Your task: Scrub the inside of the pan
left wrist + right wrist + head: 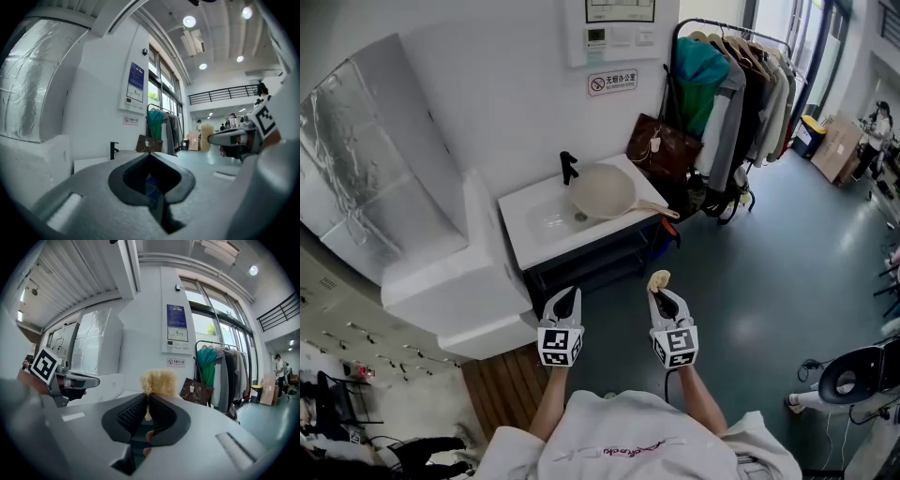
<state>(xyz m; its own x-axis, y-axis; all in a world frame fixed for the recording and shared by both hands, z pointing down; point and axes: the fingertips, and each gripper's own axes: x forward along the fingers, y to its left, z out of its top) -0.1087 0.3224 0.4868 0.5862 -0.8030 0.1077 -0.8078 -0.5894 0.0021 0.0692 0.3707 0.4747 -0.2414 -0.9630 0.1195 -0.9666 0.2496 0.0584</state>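
Pan [602, 191]: a pale beige, round pan that lies on the white sink counter [525, 246], its bowl over the right part of the basin and just beside the black faucet [568, 167].
Pan axis: in the head view its long axis runs from left to right across the counter; the handle [656, 210] points right and a little toward the person, and its end reaches past the counter's right edge.
Pan opening: faces up, with the inside showing.
Pan and tools: the pan is well apart from both grippers, which are held in the air over the floor on the person's side of the counter; neither touches it.
Right gripper [146, 408]: its ribbed jaws are clamped on a fluffy yellowish scrubber [158, 382], whose tuft sticks out beyond the tips toward the counter. In the head view this gripper [661, 292] is on the right, with the scrubber [658, 279] at its front.
Left gripper [151, 161]: its jaws are pressed together with nothing between them; in the head view it [566, 298] is level with the right one and just to its left.
Surroundings: a clothes rack [741, 94] with hanging garments and a brown bag [664, 150] stand right of the counter.
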